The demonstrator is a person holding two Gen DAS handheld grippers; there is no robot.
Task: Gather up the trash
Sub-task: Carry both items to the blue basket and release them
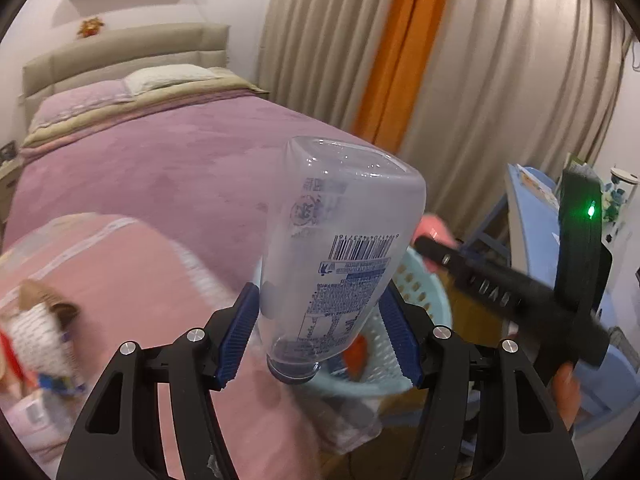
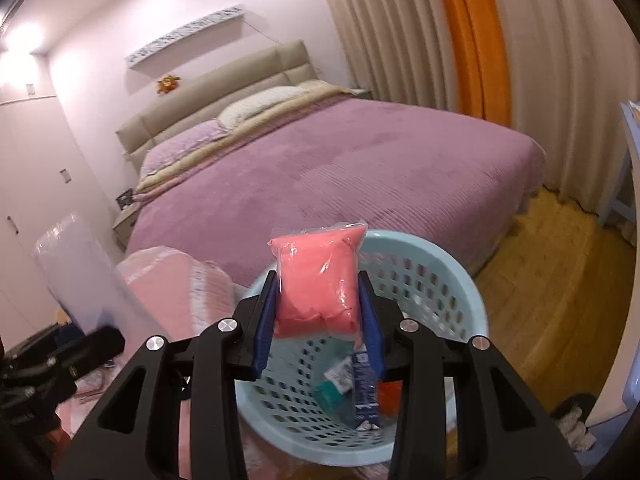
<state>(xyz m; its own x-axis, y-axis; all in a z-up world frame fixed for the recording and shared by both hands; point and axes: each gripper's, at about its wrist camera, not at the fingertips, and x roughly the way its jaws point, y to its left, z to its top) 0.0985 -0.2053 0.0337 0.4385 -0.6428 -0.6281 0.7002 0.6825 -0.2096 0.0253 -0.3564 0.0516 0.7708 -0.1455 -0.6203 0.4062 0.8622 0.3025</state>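
The right tool point(image 2: 320, 308) clamps a pink packet point(image 2: 318, 284) above the pale blue basket point(image 2: 452, 300) holding litter.

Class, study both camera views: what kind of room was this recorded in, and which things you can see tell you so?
Almost certainly a bedroom in a home: a made bed with a purple cover, a padded headboard with pillows against it, and long curtains beside the bed.

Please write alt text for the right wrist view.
The right gripper is shut on a pink packet above a light blue basket already holding trash, with a purple bed behind.
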